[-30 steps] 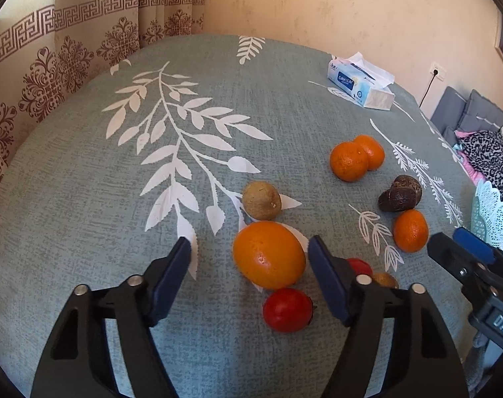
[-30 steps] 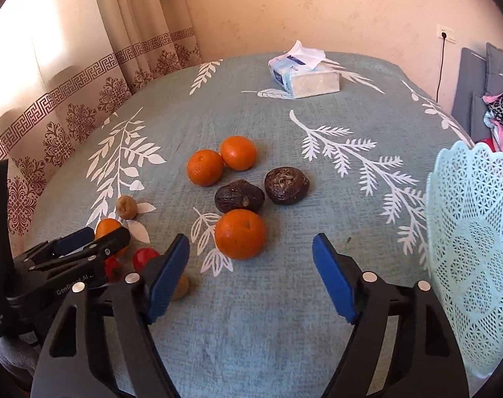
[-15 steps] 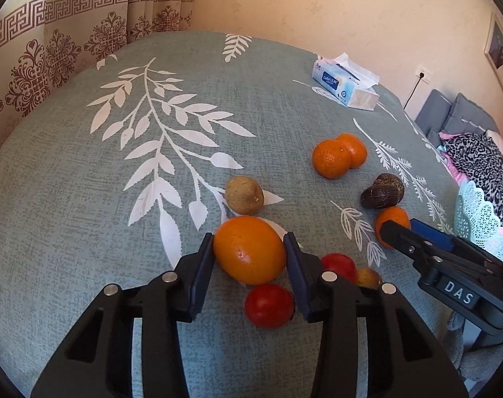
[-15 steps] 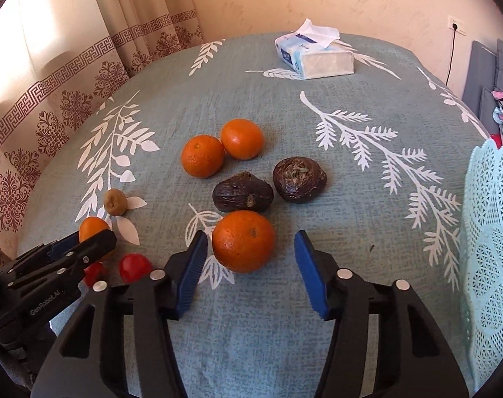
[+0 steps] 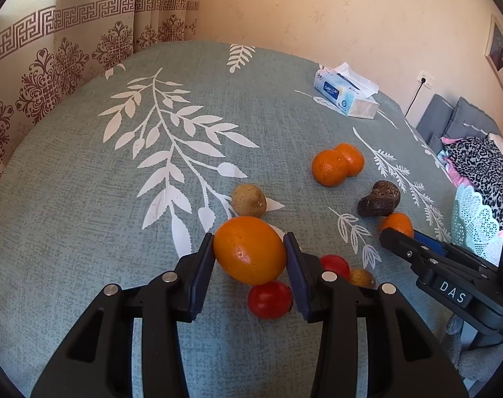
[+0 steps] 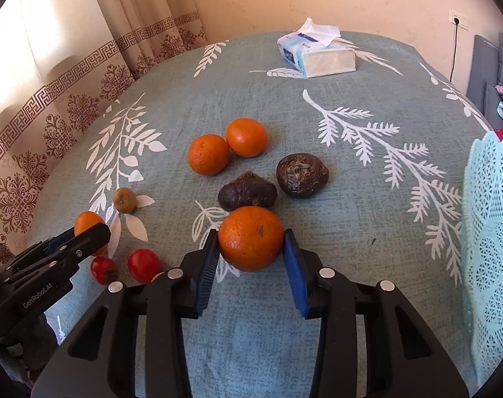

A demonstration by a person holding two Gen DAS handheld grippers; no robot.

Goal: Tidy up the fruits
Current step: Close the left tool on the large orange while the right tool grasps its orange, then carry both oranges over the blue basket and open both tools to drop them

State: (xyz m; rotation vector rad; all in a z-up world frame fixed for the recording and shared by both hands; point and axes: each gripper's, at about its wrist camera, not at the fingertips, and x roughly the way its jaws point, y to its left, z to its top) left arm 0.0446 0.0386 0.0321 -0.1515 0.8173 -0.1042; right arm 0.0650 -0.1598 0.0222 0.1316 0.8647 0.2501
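Note:
My left gripper (image 5: 250, 255) is shut on a large smooth orange (image 5: 250, 249) just above the grey-green cloth. My right gripper (image 6: 250, 247) is shut on a round orange (image 6: 250, 238); this gripper also shows at the right of the left wrist view (image 5: 414, 245). Two more oranges (image 6: 226, 146) touch each other further back. Two dark brown fruits (image 6: 274, 182) lie behind the held orange. A small brown fruit (image 5: 249, 200) sits behind my left gripper. Two red fruits (image 6: 127, 267) and a small tan fruit (image 5: 361, 277) lie between the grippers.
A pale turquoise lace-pattern basket (image 6: 490, 248) stands at the table's right edge. A tissue pack (image 6: 316, 54) lies at the far side. Patterned curtains (image 5: 52, 66) hang along the left. A sofa with clothes (image 5: 477, 146) is beyond the table at right.
Both grippers moved forward and closed: the left onto the large smooth orange, the right onto the round orange. Both were wide open a second ago.

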